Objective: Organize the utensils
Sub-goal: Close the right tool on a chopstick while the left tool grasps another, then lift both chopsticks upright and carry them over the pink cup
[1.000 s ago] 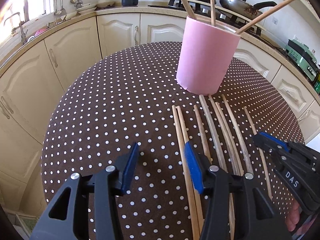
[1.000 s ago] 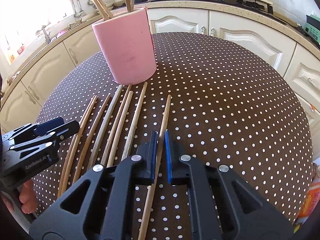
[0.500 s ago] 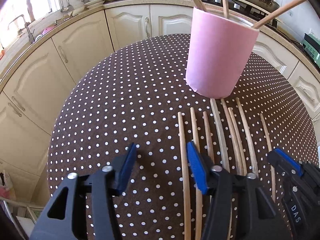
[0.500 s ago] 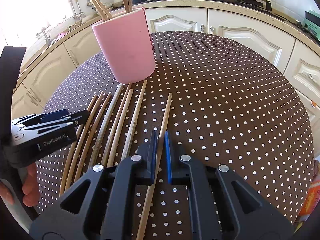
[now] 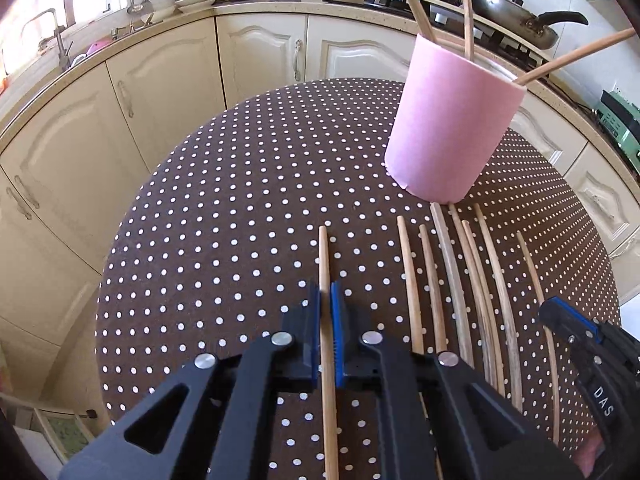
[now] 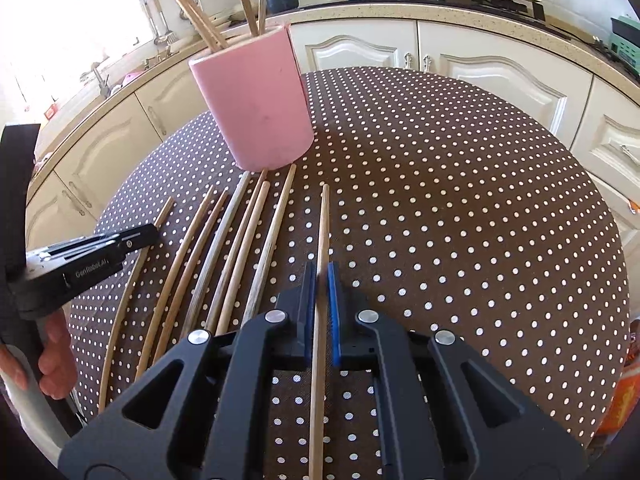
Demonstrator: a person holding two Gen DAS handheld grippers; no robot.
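Left wrist view, left to right:

- Cream cabinets (image 5: 160,92) under a speckled counter, curving behind the table.
- Round table with a brown white-dotted cloth (image 5: 224,208).
- Left gripper (image 5: 326,304): its jaws have just been closing and now pinch the leftmost chopstick (image 5: 323,256), which lies apart from the others, its far end pointing away from the camera.
- Loose row of chopsticks (image 5: 452,264) lying flat on the cloth to the right of the held one, roughly parallel, far tips reaching toward the cup.
- Pink cup (image 5: 452,128), upright on the far right part of the table, with several chopsticks (image 5: 466,8) standing in it and leaning outward.
- Right gripper (image 5: 560,320) at the right edge, over the outermost chopstick of the row.
- Frying pan (image 5: 516,12) on the stove behind the cup.

Right wrist view, left to right:

- A hand (image 6: 52,344) on the left gripper's handle; the left gripper (image 6: 148,232) is closed on the leftmost chopstick (image 6: 164,210).
- The row of chopsticks (image 6: 236,240) between the two grippers, fanned toward the foot of the pink cup (image 6: 256,104).
- Right gripper (image 6: 320,280): jaws narrow, clamped on the rightmost chopstick (image 6: 323,224), which runs straight between the blue pads (image 6: 332,292). Whether this chopstick rests on the cloth or is slightly raised is hard to judge.
- Bare dotted cloth (image 6: 460,216) to the right.
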